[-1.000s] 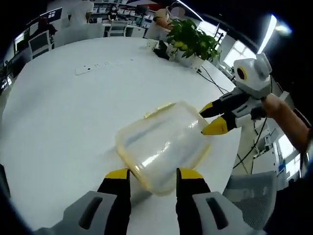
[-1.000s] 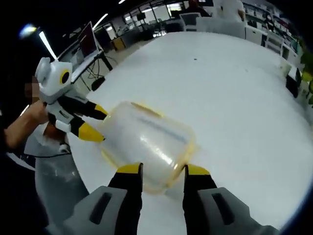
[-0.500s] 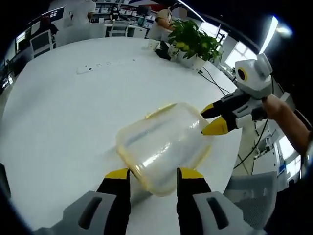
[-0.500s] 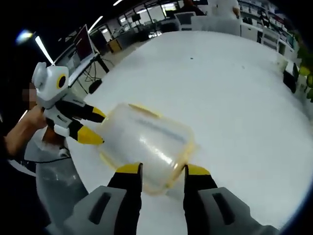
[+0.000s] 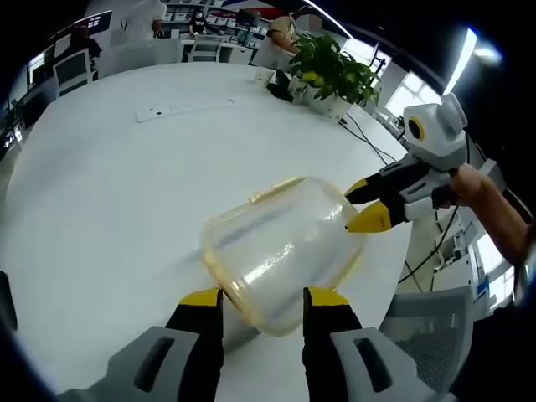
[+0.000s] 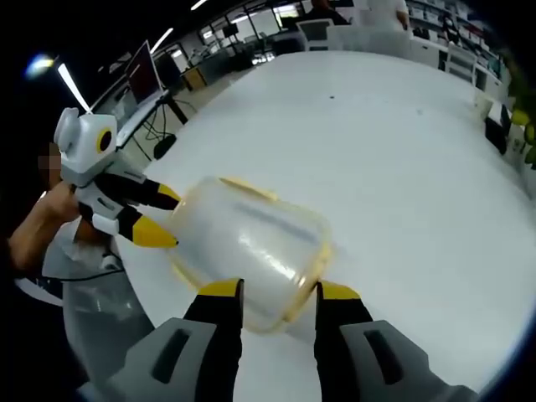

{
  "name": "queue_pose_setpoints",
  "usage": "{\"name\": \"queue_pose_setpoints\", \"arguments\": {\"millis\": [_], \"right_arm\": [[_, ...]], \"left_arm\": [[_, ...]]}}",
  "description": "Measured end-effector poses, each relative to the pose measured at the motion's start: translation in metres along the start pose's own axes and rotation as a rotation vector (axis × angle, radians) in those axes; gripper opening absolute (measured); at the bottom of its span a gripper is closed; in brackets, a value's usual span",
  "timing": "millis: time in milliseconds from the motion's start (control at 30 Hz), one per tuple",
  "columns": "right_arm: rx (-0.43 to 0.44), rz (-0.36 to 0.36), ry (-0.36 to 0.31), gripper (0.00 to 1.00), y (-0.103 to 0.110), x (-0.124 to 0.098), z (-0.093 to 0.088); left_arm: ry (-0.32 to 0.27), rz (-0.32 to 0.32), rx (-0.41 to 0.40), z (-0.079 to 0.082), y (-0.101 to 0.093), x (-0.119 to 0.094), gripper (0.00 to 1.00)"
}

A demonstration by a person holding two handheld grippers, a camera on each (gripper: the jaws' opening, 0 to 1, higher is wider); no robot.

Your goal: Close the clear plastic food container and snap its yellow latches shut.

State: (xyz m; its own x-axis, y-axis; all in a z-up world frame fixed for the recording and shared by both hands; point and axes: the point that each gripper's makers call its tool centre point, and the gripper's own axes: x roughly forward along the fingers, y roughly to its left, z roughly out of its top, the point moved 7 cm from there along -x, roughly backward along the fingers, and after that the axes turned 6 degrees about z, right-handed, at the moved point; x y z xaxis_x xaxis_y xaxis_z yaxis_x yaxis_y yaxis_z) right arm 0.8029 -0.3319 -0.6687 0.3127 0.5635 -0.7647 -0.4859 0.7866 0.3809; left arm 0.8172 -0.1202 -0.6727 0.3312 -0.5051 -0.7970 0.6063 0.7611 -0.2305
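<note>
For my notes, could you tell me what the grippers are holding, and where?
Both sit open at opposite ends of the container; whether they grip cannot be told.

Support surface: one large white table, rounded at its edges; resting directly on it, a clear plastic container with yellow rim; a white power strip further off; a potted green plant (white pot) near the far edge.

Readable text: you have none in either view.
Container: no label you can read.
Distant screens: too small and blurred for you to read.
</note>
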Motion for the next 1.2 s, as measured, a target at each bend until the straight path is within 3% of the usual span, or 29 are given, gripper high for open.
{"name": "queue_pose_setpoints", "arguments": {"millis": [1200], "right_arm": [[-0.001,0.004,0.011,0.30,0.052,0.016,-0.015]], "left_arm": [[0.036,0.015,-0.012,-0.039,0.012,-0.032,0.30]]}}
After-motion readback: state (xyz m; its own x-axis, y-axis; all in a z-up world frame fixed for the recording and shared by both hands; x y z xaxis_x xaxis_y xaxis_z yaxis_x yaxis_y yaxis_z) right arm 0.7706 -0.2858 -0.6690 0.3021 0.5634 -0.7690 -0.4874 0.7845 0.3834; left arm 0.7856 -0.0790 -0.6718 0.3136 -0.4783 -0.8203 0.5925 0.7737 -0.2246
